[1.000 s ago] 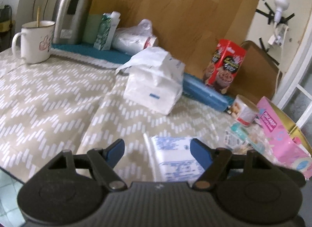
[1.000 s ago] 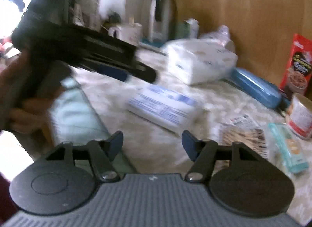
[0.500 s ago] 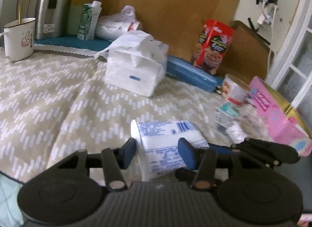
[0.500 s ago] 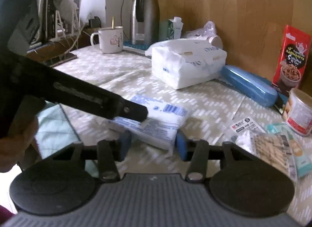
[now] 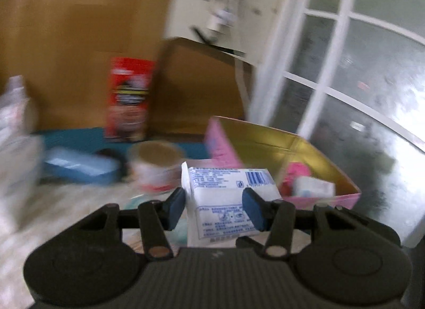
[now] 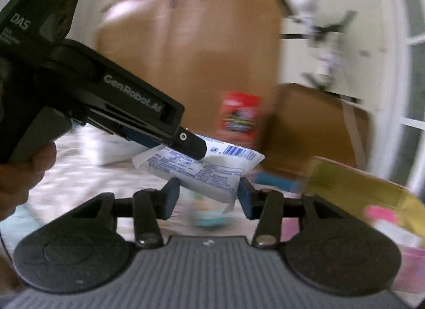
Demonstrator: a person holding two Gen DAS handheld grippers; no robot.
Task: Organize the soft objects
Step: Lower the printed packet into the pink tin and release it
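A soft white tissue pack [image 5: 228, 192] with blue print hangs in the air, off the table. My left gripper [image 5: 215, 209] is shut on one end of it, both blue pads pressed into its sides. In the right wrist view the same pack [image 6: 209, 168] sits between the pads of my right gripper [image 6: 208, 197], which is shut on its other end. The left gripper [image 6: 186, 147] reaches in from the upper left, held by a hand [image 6: 24, 170]. A pink box [image 5: 225, 144] with a gold inside lies open just beyond the pack.
Inside the box lie a pink item [image 5: 297, 173] and a small white pack [image 5: 313, 189]. A red snack box [image 5: 130, 99], a blue case [image 5: 79, 165] and a round tub [image 5: 156, 168] stand behind. A big white tissue bag [image 5: 13, 149] is far left; a glazed door [image 5: 345, 83] is right.
Both grippers closed on the tissue pack, one at each end, and lifted it off the table. Both views have swung right, and the pink box now lies close ahead.
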